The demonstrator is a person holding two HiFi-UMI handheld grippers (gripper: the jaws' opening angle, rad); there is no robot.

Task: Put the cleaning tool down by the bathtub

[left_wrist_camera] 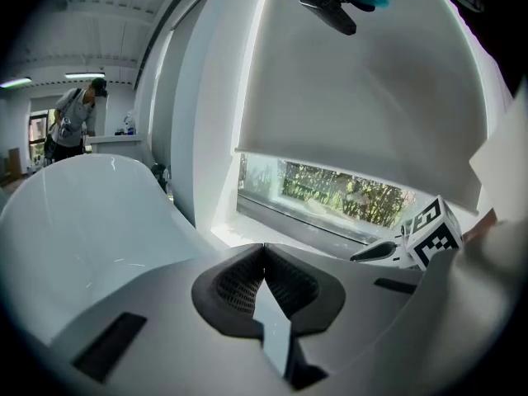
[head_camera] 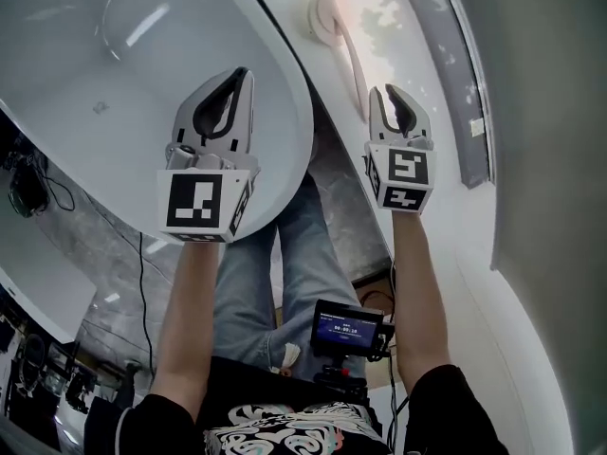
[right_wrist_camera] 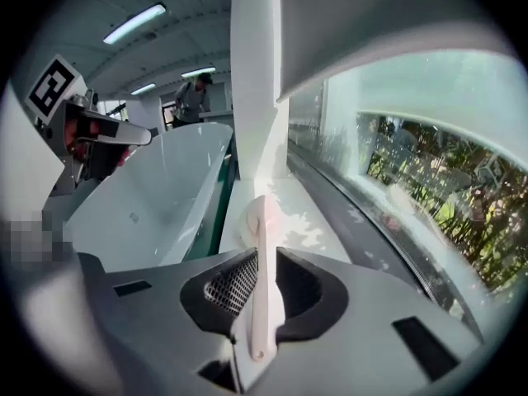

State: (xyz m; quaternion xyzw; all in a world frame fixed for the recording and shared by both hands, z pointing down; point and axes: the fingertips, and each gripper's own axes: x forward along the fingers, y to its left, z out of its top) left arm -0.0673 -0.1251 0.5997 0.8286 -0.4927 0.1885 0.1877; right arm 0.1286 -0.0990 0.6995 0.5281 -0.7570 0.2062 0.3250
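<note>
Two grippers are up in front of the person. Over on the left, the left gripper [head_camera: 238, 79] hangs above the rim of the white bathtub [head_camera: 114, 74]. Its own view shows the jaws pressed together with nothing between them.

Moving right, a dark strip of floor [head_camera: 332, 173] runs between the tub's outer wall and a white ledge [head_camera: 384, 22] under the window [right_wrist_camera: 429, 163]. The person's jeans [head_camera: 285, 263] show below, plus a little screen [head_camera: 347, 330] at the waist.

Then the right gripper [head_camera: 389, 93] is clamped on the handle of the cleaning tool [head_camera: 354, 63], a pale long-handled thing with a round head. The handle runs straight out from between the jaws, and the head looks to be resting on the sunlit ledge, just beside the tub's rim. So the tool is down by the tub at one end but gripped at the other.

Far back in the right gripper view, another person [right_wrist_camera: 196, 97] stands behind the tub, and greenery fills the window on the right.
</note>
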